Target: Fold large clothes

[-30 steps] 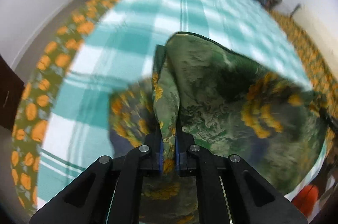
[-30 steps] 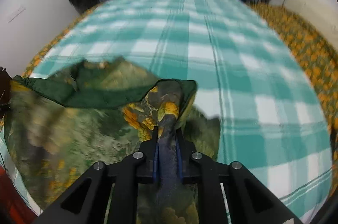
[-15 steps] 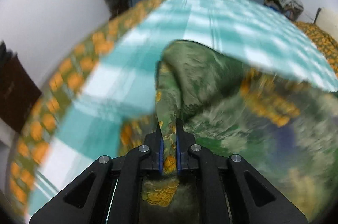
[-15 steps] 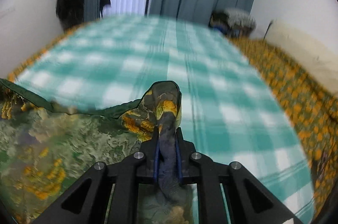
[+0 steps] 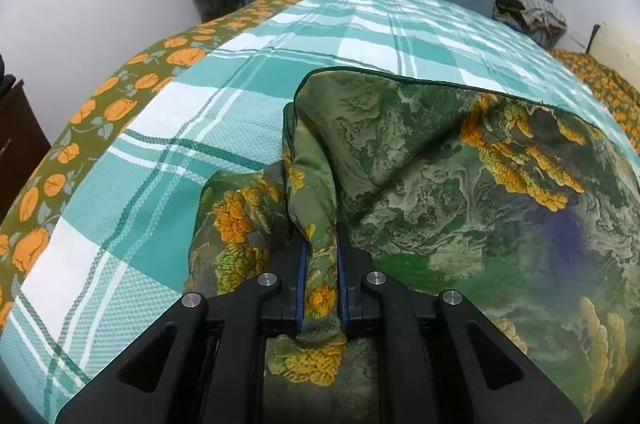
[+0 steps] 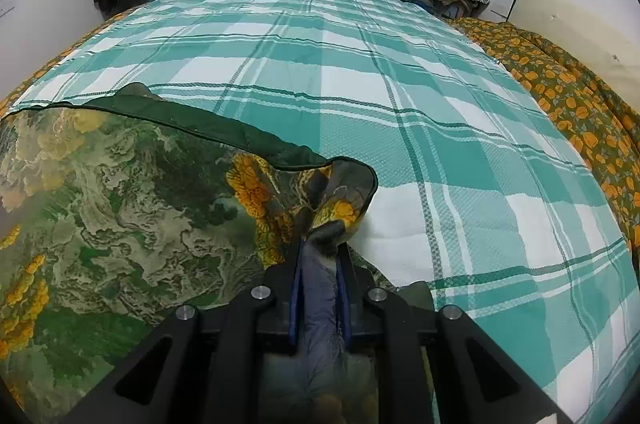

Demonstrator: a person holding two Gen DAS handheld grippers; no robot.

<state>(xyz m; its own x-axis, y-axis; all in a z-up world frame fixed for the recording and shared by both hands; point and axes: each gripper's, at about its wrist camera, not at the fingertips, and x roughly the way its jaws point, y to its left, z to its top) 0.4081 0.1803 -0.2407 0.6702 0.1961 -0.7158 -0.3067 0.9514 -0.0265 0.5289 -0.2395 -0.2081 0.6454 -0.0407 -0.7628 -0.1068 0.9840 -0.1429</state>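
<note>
Green printed garment (image 5: 460, 184), a thin cloth with orange flower clusters and a dark green hem, lies spread over the near end of the bed, its far edge draped in a loose line across the sheet. That line looks like a fold being laid: both near corners are pinched and carried over so that the cloth doubles on itself. Beneath it, the teal and white checked bedsheet (image 6: 400, 84) stretches far toward the curtains and gives a broad flat surface on which to fold; an olive cover with orange flowers (image 5: 100, 104) shows along its left and right sides.

At the garment's left corner, the left gripper (image 5: 319, 264) holds a bunched strip of the fabric, jaws narrow with the cloth pressed between the blue pads. Over on the right corner, the right gripper (image 6: 320, 264) does the same, its jaws nearly closed on a twisted, greyish tuck of the cloth. Each gripper's jaws have just eased apart a little, yet the cloth is between them in both views. Holding the two corners apart keeps the edge between them fairly straight, which should let the layers settle evenly.
</note>
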